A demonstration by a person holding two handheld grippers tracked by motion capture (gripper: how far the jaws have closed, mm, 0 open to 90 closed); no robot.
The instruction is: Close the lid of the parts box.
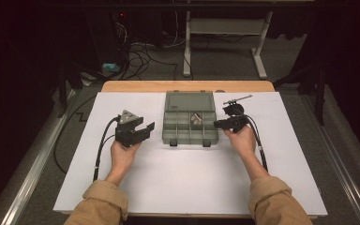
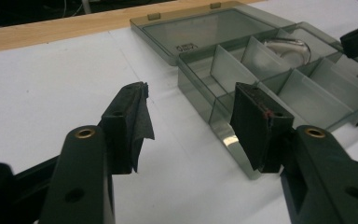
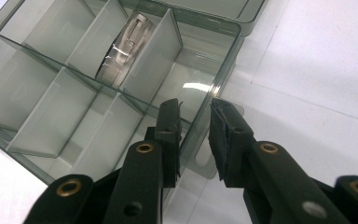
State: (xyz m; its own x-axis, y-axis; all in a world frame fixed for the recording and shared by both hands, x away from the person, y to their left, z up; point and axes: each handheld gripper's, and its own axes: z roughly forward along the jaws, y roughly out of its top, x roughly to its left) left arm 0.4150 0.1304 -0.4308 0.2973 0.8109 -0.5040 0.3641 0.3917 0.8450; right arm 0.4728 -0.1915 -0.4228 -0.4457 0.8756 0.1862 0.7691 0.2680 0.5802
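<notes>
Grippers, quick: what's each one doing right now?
Left gripper: open, nothing between its jaws, beside the organizer box.
Right gripper: jaws straddle the box's side wall; whether they pinch it cannot be told.

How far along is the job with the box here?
Done: the box's lid lies open and flat, and one metal part sits in a back compartment. In hand: the right gripper's fingers straddle the box's right wall; whether they pinch it is unclear. The left gripper is open and empty, left of the box. Left: the other compartments are bare, so probably more filling or closing.
</notes>
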